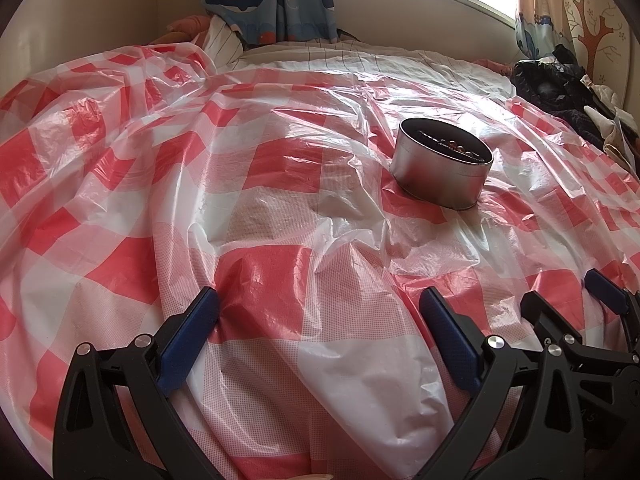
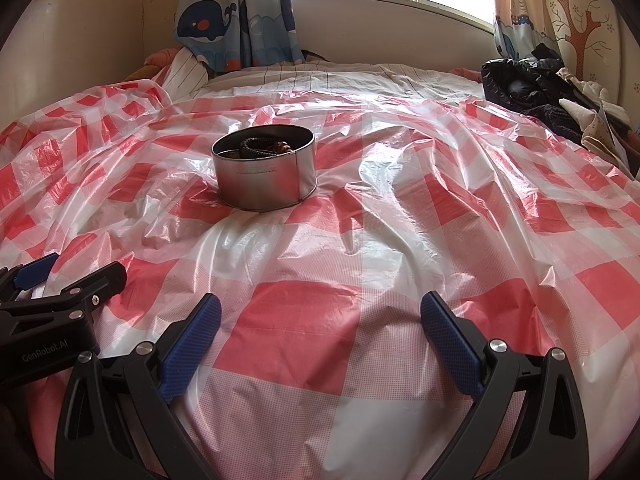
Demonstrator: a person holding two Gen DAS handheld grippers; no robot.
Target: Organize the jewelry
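A round silver tin (image 1: 440, 172) stands on the red-and-white checked plastic sheet (image 1: 280, 160) over the bed. It holds jewelry: a beaded strand (image 1: 454, 145) shows in the left wrist view, a dark bracelet (image 2: 256, 148) and a brown piece (image 2: 282, 147) in the right wrist view, where the tin (image 2: 266, 184) sits ahead and left. My left gripper (image 1: 320, 300) is open and empty, low over the sheet, the tin ahead and right. My right gripper (image 2: 320, 306) is open and empty. Each gripper shows beside the other: the right one (image 1: 568, 300) and the left one (image 2: 76, 268).
A pile of dark clothes (image 2: 532, 88) lies at the bed's far right. Whale-print curtains (image 2: 236, 16) hang under the window at the back. A striped quilt (image 2: 320, 80) shows beyond the sheet. A wall runs along the left.
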